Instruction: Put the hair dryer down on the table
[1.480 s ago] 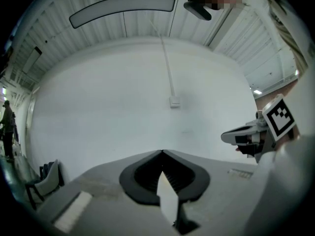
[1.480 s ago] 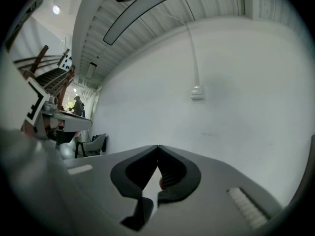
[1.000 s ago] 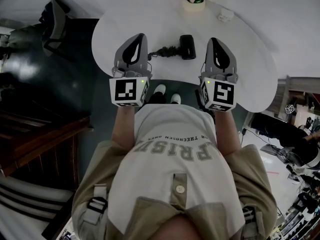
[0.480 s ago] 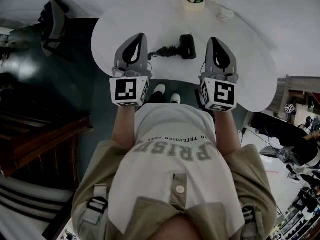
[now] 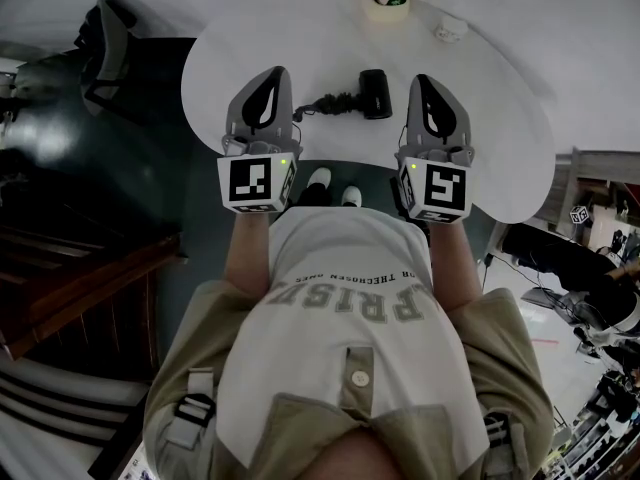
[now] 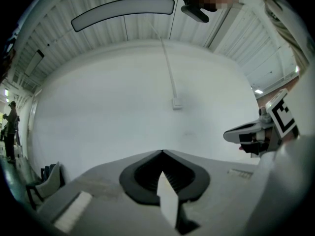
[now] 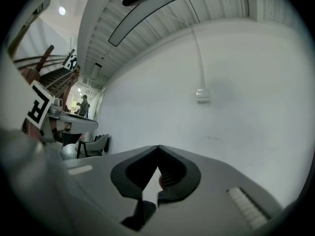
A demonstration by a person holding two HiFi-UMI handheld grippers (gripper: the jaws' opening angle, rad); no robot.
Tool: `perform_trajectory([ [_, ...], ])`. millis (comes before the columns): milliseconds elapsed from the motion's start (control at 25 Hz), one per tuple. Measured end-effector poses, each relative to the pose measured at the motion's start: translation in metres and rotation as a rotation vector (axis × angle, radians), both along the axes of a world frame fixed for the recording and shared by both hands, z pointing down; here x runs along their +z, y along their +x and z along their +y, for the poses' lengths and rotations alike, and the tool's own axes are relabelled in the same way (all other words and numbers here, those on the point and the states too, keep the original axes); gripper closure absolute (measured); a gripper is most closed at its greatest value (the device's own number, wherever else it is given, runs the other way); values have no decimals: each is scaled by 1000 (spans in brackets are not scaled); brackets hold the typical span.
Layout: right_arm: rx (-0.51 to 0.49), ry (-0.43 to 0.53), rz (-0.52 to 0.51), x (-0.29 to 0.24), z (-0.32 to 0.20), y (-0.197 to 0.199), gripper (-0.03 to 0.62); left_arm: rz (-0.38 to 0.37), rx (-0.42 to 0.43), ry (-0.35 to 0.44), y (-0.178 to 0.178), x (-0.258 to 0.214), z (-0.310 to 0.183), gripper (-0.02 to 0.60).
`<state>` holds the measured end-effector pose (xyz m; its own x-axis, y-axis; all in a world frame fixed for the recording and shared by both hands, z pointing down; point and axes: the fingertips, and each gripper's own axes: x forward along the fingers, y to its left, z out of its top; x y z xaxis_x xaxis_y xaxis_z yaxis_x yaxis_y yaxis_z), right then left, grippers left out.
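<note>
A round white table (image 5: 500, 118) stands on a dark, glossy floor (image 5: 170, 198). A dark chair (image 5: 105, 43) sits just off its edge, and a dark wooden staircase (image 5: 90, 268) lies nearer the camera on that same side. A plain white wall (image 6: 113, 112) carries a thin conduit (image 6: 167, 63) that drops to a small wall box (image 6: 176, 103). Overhead, a long light fixture (image 6: 123, 11) hangs under the ribbed white ceiling (image 6: 147, 31). A bright doorway (image 7: 81, 100) opens far off.
</note>
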<state>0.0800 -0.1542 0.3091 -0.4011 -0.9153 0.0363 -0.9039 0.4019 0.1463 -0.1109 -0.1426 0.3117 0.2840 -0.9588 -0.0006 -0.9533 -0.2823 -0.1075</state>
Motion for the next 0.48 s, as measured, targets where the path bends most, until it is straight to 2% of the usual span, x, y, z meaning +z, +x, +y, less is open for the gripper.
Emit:
perform_trajectory([
  [480,12,1,-7,0,-3,2,592,-3,-3,22,0,-2,-3,575],
])
